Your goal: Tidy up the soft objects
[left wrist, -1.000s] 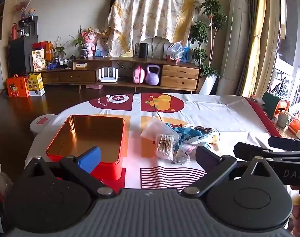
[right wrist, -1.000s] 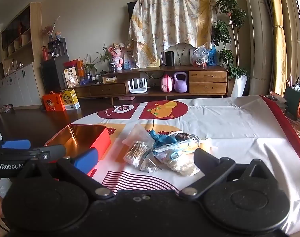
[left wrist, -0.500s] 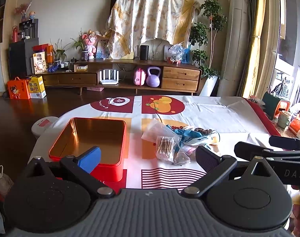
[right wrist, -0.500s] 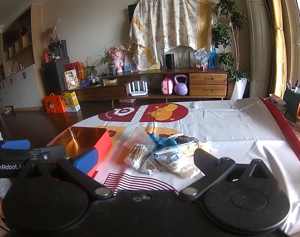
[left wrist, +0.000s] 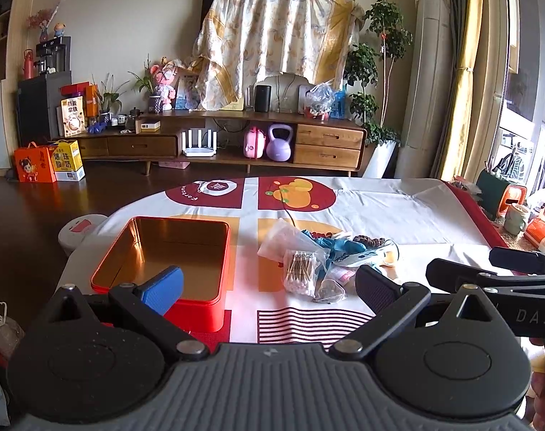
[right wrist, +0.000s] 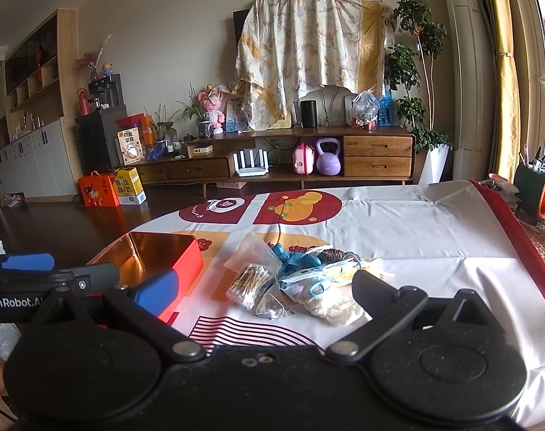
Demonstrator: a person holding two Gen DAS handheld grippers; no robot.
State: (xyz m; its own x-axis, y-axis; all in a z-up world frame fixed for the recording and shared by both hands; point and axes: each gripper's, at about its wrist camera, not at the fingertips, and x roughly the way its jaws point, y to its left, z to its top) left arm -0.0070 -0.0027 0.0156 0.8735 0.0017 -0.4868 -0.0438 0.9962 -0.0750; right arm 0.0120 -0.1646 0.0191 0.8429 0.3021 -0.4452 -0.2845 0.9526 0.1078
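- Left tool [left wrist: 269,289]: fingers spread wide, nothing between them, held above the near edge of the desk [left wrist: 398,208].
- Right tool [right wrist: 263,287]: fingers likewise spread, nothing gripped, held above the same edge; its side shows at the right of the left wrist view.
- Red tin [left wrist: 164,269], gold inside, no lid, on the desk's left part just beyond the left tool's blue pad.
- Pile of soft items [right wrist: 301,276] right of the tin, apart from it, touching neither tool: cotton-swab bag [left wrist: 300,273], clear bag [left wrist: 285,239], blue fabric [right wrist: 294,256], pale lace piece [right wrist: 339,309].
- Cloth on the desk: white with red and orange panels.
- Far: wooden TV stand [right wrist: 272,158] with purple kettlebell [right wrist: 328,161]; draped sheet [left wrist: 272,32] above.
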